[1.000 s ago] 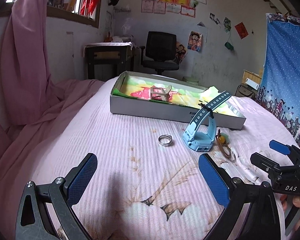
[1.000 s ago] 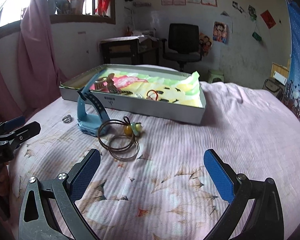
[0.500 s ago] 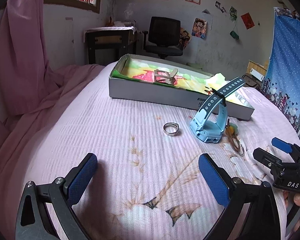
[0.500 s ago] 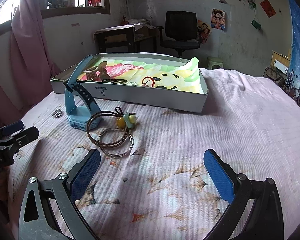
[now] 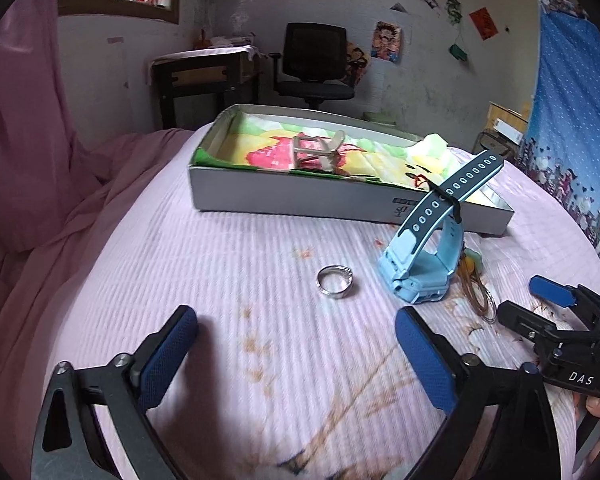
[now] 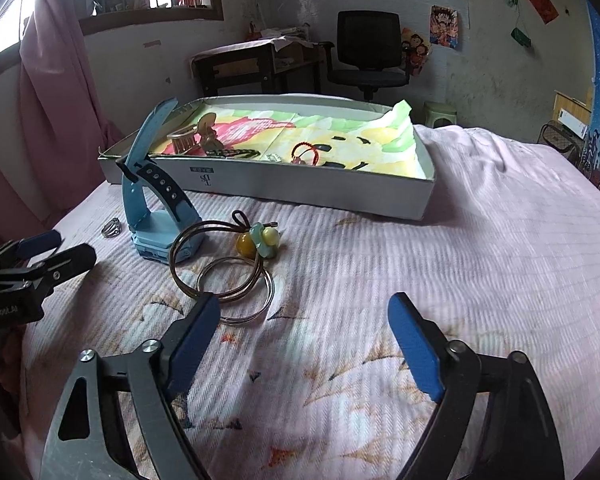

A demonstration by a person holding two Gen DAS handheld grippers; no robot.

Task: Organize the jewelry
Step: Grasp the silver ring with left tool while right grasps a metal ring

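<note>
With both pairs of jaws apart, just narrowing on nothing, the small hard ring [image 5: 335, 282] lying mid-bed before the box [image 5: 340, 200] looks slippery and light, best pinched across its band.

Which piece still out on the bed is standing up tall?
The blue watch. Its strap arches up, while the silver ring and wire bangles lie flat.

Lettering on the grippers

"DAS" marks the right gripper [image 5: 556, 304]; "GenRobot.AI" marks the left gripper [image 6: 56, 250]; the box [image 6: 300, 196] logo is unreadable.
</note>
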